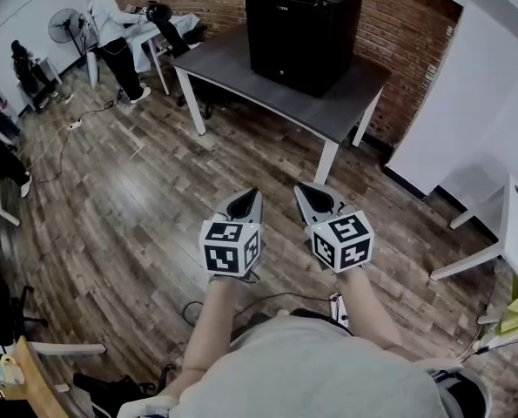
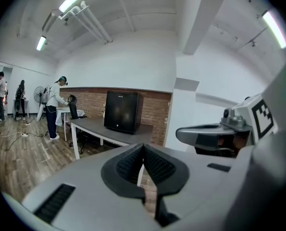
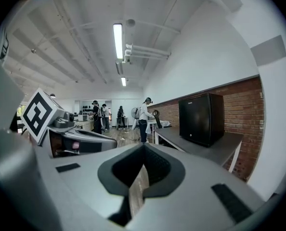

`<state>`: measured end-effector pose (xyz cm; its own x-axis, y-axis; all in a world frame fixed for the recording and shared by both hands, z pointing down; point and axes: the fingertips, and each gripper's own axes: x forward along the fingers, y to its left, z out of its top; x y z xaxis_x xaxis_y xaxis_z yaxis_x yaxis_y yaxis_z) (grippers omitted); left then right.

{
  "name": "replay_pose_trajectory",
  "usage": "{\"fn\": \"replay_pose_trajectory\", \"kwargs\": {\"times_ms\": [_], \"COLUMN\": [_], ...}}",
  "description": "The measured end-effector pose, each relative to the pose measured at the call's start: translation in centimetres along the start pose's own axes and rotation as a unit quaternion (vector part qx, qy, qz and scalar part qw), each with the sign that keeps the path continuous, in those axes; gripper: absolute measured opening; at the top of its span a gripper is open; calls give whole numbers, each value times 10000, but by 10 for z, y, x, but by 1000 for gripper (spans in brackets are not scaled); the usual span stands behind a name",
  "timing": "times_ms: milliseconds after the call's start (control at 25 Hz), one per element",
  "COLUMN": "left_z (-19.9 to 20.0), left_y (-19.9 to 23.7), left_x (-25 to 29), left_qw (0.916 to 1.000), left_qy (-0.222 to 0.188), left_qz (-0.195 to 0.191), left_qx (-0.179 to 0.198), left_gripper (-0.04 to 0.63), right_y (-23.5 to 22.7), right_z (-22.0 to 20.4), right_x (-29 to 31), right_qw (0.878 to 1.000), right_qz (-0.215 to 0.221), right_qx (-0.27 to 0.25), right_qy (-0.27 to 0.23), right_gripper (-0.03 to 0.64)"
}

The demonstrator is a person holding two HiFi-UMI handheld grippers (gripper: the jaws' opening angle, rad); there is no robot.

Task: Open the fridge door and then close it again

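A small black fridge (image 1: 302,33) stands with its door closed on a grey table (image 1: 232,66) against the brick wall. It also shows in the left gripper view as the fridge (image 2: 121,111) and in the right gripper view as the fridge (image 3: 201,118). My left gripper (image 1: 252,193) and right gripper (image 1: 301,187) are held side by side over the wooden floor, well short of the table. Both are shut with nothing between the jaws. The left gripper (image 2: 143,147) and right gripper (image 3: 143,147) point toward the fridge.
A person (image 1: 112,29) stands at a white table (image 1: 150,33) at the back left, near a floor fan (image 1: 66,26). White panels (image 1: 467,85) stand at the right. A cable (image 1: 63,142) trails on the floor at left. More people (image 3: 98,115) are far off.
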<state>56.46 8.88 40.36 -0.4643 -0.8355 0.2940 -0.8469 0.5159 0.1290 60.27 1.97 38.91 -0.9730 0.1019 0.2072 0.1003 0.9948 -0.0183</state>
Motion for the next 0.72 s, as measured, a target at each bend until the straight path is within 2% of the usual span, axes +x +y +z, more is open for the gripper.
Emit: {"fn": "replay_pose_trajectory", "kwargs": {"times_ms": [320,560,720], "left_z": [18,13,5], "left_y": [0,2,-1], "left_x": [10,16,16], "left_qw": [9995,9996,9993], "left_qy": [-132,-200,-174], "left_qz": [6,207,327], "left_qx": [286,-39,25], "left_gripper": [6,6,6], "right_y": [-8,-24,-19], "right_z": [1,-14,-20], "right_x": [-7,-8,6], "right_qw": [9995,9990,9978], "right_qz": [220,352,592], "right_qx": [107,250,301], "right_qy": [-180,-144,-64], "right_gripper": [-2,-2,-2]}}
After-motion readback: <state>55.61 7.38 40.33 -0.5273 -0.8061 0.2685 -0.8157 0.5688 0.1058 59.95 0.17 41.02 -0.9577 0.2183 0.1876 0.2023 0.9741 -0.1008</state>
